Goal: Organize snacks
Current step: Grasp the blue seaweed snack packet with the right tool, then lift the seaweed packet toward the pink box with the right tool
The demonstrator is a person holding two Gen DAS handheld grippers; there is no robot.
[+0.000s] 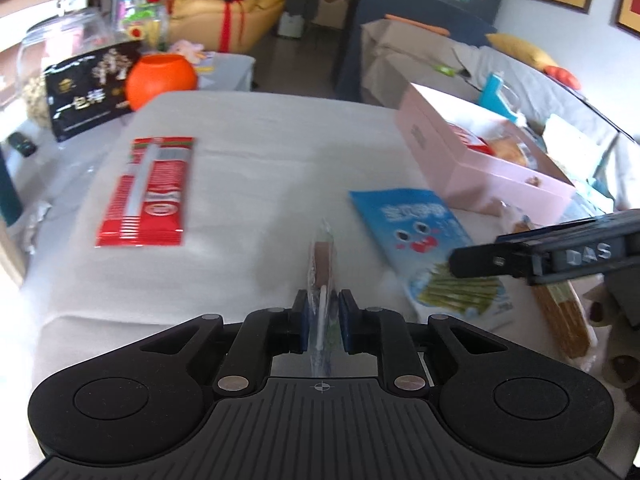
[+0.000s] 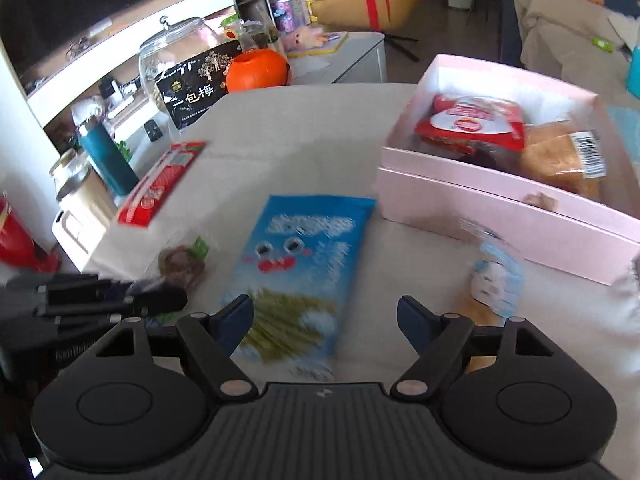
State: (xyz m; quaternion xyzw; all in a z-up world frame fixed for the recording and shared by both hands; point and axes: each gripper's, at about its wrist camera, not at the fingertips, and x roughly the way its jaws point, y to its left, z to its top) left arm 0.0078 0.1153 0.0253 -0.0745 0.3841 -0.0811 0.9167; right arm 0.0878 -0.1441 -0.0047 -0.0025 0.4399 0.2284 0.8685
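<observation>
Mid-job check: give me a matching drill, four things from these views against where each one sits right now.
Things:
1. blue snack bag
2. red flat packet
3. clear-wrapped brown snack
4. red-and-white bag

Places:
A. inside the pink box
B. pinched in the left gripper
C. on the table, just ahead of the open right gripper
D. flat on the table's left side

Pairs: 1-C, 2-D, 3-B, 4-A

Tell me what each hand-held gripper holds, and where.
Left hand-held gripper: clear-wrapped snack, pinched edge-on at its near end. Right hand-held gripper: nothing, open above the blue packet.
</observation>
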